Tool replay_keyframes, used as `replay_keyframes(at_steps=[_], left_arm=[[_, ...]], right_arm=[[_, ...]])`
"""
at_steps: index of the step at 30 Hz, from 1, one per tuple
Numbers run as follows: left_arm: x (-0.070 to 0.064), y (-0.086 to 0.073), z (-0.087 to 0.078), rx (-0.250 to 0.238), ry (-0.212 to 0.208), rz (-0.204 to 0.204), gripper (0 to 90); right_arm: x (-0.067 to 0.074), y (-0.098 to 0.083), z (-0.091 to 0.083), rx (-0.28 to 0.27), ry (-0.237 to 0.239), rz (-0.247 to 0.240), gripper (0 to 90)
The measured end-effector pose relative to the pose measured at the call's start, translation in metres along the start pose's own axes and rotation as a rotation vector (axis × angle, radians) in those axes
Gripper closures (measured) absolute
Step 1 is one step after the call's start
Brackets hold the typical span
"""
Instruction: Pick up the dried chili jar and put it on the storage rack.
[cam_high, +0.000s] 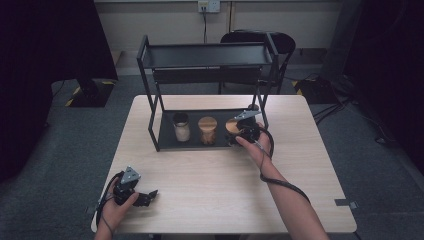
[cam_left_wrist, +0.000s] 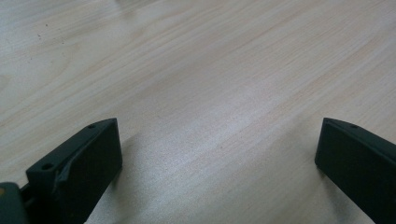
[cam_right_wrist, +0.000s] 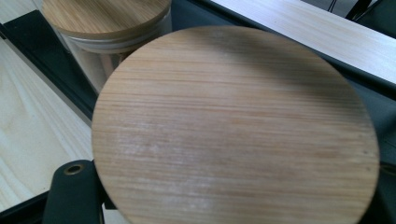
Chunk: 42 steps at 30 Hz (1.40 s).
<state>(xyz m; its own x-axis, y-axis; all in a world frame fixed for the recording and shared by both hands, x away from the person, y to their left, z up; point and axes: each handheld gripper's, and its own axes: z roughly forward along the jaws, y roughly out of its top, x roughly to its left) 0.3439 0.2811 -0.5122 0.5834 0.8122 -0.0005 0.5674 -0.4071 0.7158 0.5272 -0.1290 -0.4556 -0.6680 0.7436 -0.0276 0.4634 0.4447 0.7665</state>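
Gripping looks likely on my right gripper (cam_high: 239, 131): one dark finger (cam_right_wrist: 74, 193) sits against the side of the right jar (cam_right_wrist: 236, 130) under its bamboo lid, but the far finger is hidden, so I cannot tell for sure if it is closed on it. That jar stands at the right end of the rack's (cam_high: 205, 56) bottom tray, beside the middle jar (cam_high: 208, 130) and left jar (cam_high: 181, 127); my guess is I'm lifting it out or setting it in. Left gripper (cam_high: 146, 198) rests near left on the worktop (cam_high: 210, 180), fingers (cam_left_wrist: 86, 163) spread wide, empty, parked out of the way. Pale wood worktop, grey carpet, chair (cam_high: 280, 42) behind, wall socket far.
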Motion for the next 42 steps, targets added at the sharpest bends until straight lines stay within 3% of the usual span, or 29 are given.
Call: replay_keyframes(at_steps=[26, 42], left_arm=[[0.000, 0.000, 0.000, 0.000, -0.003, 0.004, 0.2], [0.000, 0.000, 0.000, 0.000, -0.005, 0.005, 0.3]], right_arm=[[-0.006, 0.006, 0.007, 0.013, -0.010, 0.000, 25.0], [-0.004, 0.011, 0.020, 0.029, -0.027, -0.008, 25.0]])
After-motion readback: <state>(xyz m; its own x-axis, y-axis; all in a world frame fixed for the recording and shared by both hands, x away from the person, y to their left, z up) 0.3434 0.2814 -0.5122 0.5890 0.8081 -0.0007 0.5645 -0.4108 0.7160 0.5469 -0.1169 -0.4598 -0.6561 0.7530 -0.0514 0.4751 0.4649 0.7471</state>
